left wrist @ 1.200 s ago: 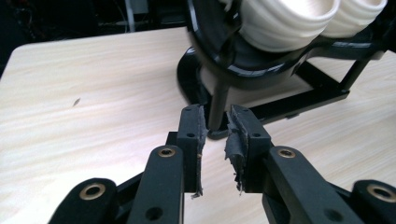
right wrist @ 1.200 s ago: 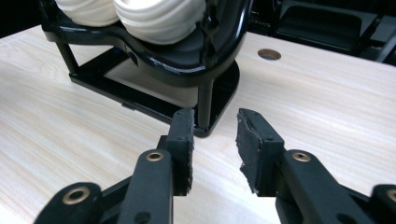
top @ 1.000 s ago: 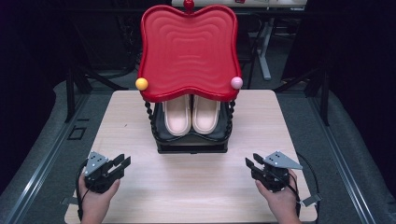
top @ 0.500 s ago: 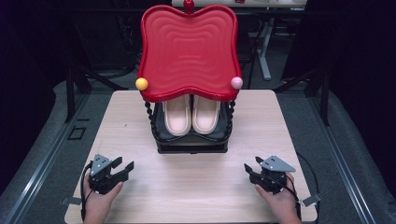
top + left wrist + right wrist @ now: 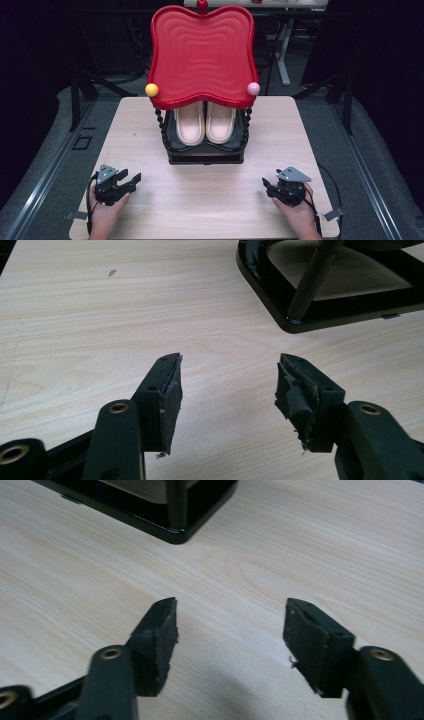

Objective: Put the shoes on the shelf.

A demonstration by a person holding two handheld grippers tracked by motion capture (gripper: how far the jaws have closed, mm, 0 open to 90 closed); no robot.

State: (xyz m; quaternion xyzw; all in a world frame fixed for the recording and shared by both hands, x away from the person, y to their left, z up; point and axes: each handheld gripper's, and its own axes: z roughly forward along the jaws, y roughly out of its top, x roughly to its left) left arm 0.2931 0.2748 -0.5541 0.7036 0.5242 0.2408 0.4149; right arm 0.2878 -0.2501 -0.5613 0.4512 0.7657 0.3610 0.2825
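Now both grippers, left gripper (image 5: 131, 179) and right gripper (image 5: 268, 186), have just spread their fingers, empty. Reaching far, they could bump the shoe rack (image 5: 205, 152) and tip the pink slippers (image 5: 205, 122).

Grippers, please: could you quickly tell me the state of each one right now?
Left gripper: open, holding nothing, jaws just been opening over the table.
Right gripper: open, holding nothing, jaws just been opening.
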